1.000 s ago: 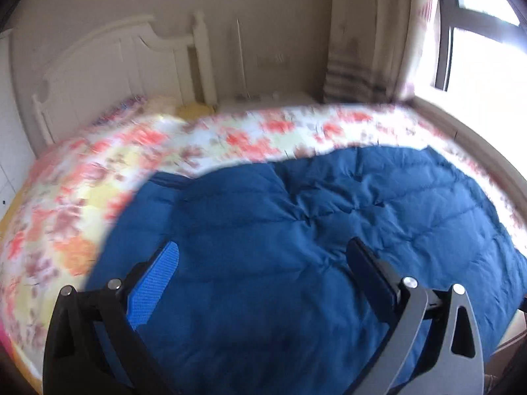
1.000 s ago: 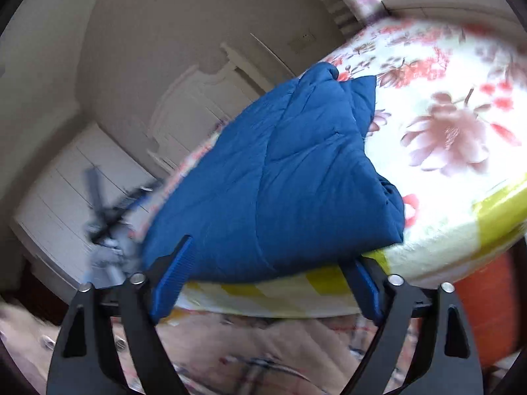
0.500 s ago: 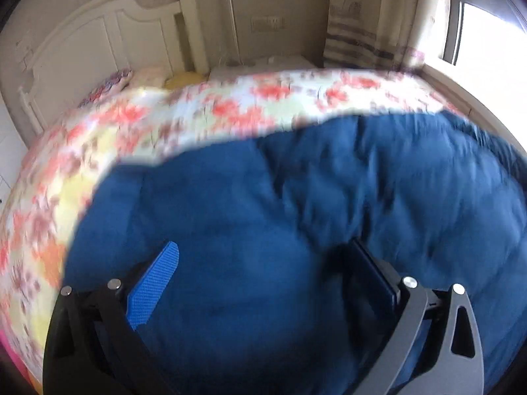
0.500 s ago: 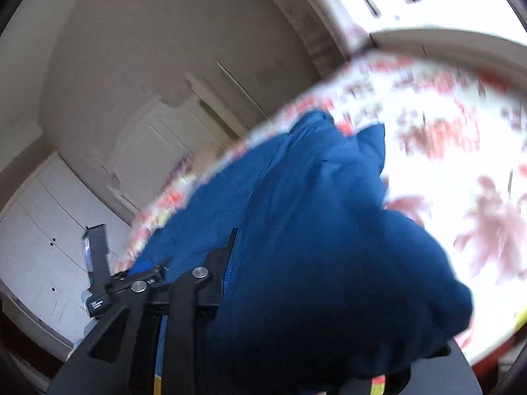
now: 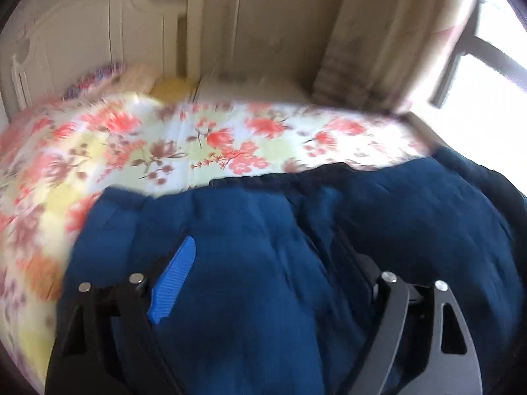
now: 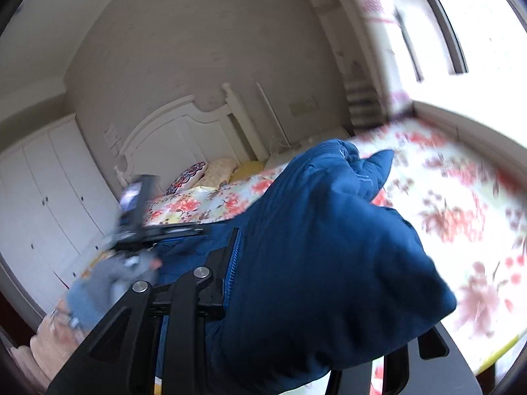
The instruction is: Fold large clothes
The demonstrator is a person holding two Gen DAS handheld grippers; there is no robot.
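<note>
A large blue padded garment point(image 5: 250, 263) lies on the floral bed sheet point(image 5: 138, 151). In the left wrist view my left gripper point(image 5: 263, 263) has the blue fabric bunched between its fingers point(image 5: 178, 276), which press into it from both sides. In the right wrist view my right gripper point(image 6: 296, 283) is shut on a thick fold of the same garment point(image 6: 329, 247), lifted above the sheet point(image 6: 461, 217). Only its left finger point(image 6: 230, 263) shows; the fabric hides the right one. The left gripper point(image 6: 154, 230) also shows there, blurred.
A white headboard point(image 5: 98, 33) and pillows point(image 6: 204, 174) stand at the far end of the bed. A curtain point(image 5: 362, 49) and bright window point(image 5: 494, 65) are at the right. White wardrobes point(image 6: 42, 197) line the left wall.
My right gripper has closed on the garment's edge and lifted it over the bed. My left gripper has pushed into the fabric and narrowed on it. Both views are blurred by motion.
</note>
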